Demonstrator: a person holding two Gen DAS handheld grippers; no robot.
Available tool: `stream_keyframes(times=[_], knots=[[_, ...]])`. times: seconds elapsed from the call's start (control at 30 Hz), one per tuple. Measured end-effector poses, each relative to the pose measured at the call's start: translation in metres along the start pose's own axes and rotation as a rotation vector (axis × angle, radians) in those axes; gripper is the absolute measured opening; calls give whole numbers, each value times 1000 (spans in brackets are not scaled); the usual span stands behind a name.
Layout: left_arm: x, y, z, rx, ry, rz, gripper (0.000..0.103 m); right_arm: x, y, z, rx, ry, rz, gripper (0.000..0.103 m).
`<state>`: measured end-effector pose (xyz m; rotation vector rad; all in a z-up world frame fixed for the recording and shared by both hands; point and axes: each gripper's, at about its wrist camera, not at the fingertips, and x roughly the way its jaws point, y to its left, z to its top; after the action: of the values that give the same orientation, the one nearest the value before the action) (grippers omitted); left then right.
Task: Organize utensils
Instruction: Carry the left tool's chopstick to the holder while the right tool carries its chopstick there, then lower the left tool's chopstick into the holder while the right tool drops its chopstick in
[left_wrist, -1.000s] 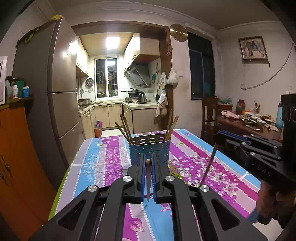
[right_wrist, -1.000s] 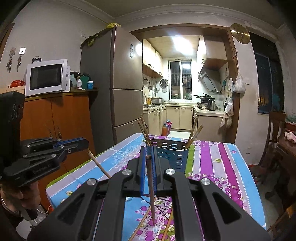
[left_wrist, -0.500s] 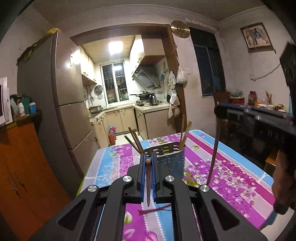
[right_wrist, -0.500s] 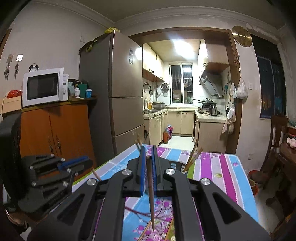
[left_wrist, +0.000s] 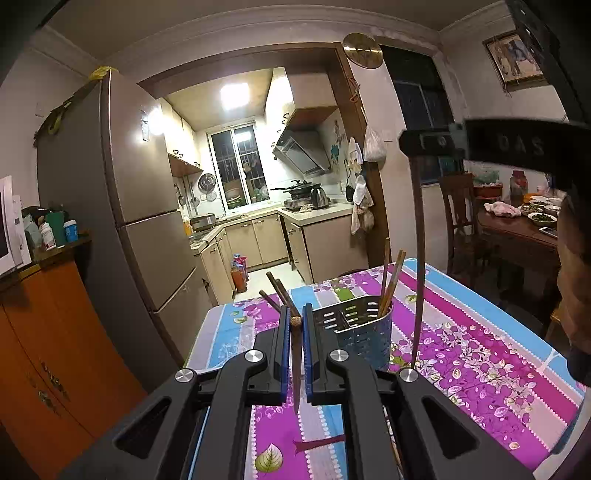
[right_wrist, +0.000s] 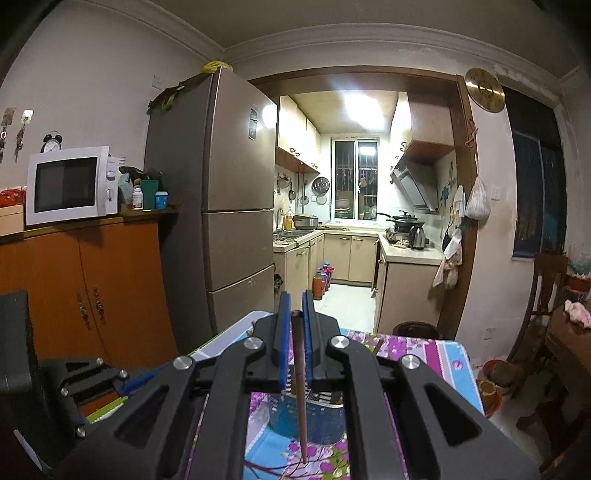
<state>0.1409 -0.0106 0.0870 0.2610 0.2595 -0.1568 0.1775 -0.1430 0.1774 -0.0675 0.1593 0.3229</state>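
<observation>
A perforated metal utensil holder (left_wrist: 360, 330) stands on the floral tablecloth (left_wrist: 480, 362) with several wooden chopsticks (left_wrist: 389, 275) in it. My left gripper (left_wrist: 294, 321) is shut on a brown chopstick (left_wrist: 296, 373) that hangs down between its fingers, just left of the holder. My right gripper (right_wrist: 294, 306) is shut on another chopstick (right_wrist: 301, 391), held upright above the holder (right_wrist: 314, 417). In the left wrist view the right gripper (left_wrist: 491, 142) is high at the right, its chopstick (left_wrist: 419, 280) hanging beside the holder.
A tall fridge (right_wrist: 225, 206) and an orange cabinet (right_wrist: 85, 291) with a microwave (right_wrist: 68, 184) stand left of the table. A wooden chair (left_wrist: 461, 225) and a side table with dishes (left_wrist: 532, 225) stand to the right. The kitchen doorway lies beyond.
Both grippers have risen with their chopsticks. The right gripper has moved up and over the holder. The holder now sits lower in both views.
</observation>
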Motion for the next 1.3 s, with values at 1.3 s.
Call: stream_keyframes(times=[1.3], knots=[[173,41,24,-267,50,-106,8,137,-55,-67,219,101,-81,10]])
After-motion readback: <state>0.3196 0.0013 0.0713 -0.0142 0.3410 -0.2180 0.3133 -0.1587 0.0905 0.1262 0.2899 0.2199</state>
